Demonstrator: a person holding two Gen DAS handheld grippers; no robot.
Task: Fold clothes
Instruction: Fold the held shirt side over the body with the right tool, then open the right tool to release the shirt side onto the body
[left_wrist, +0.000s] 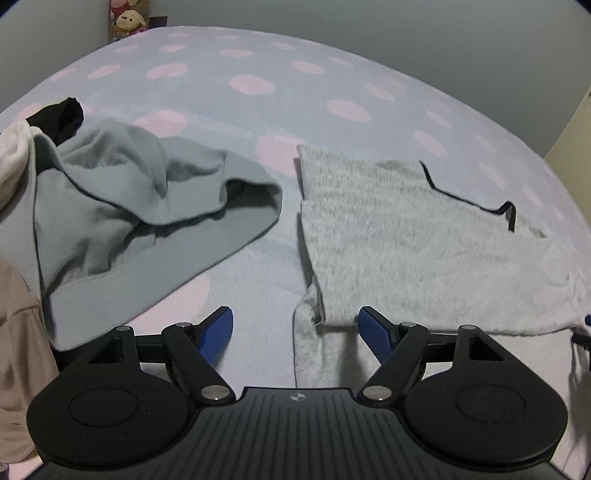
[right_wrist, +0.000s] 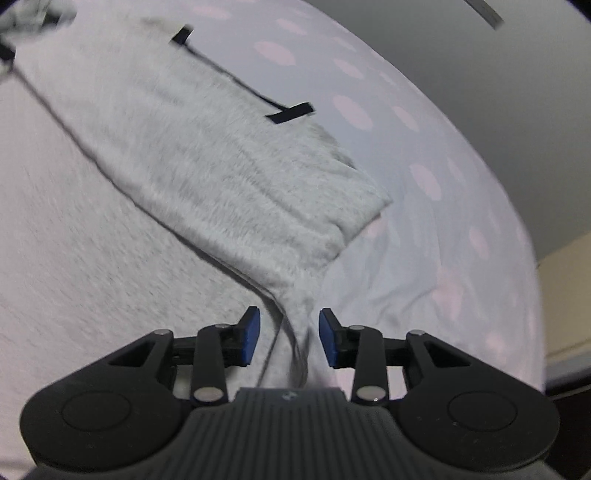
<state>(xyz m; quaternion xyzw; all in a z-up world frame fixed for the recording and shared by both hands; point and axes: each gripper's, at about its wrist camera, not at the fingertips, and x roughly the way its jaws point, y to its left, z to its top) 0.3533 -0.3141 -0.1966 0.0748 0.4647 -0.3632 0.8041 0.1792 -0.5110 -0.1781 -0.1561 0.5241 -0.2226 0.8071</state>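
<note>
A fuzzy light grey garment with black trim (left_wrist: 399, 236) lies partly folded on the bed, right of centre in the left wrist view. My left gripper (left_wrist: 295, 325) is open just above its near left corner, with the cloth edge between the blue pads (left_wrist: 373, 328). In the right wrist view the same garment (right_wrist: 207, 162) fills the left and centre. My right gripper (right_wrist: 289, 332) is open, its blue pads either side of a raised ridge of the garment's corner (right_wrist: 299, 314), not touching it.
A crumpled grey-green sweatshirt (left_wrist: 122, 221) lies at left, with white, black (left_wrist: 61, 118) and beige (left_wrist: 18, 332) clothes beside it. The bed cover (left_wrist: 258, 81) is pale blue with pink dots. Plush toys (left_wrist: 129, 22) sit at the far corner. A cream wall (right_wrist: 565, 295) is at right.
</note>
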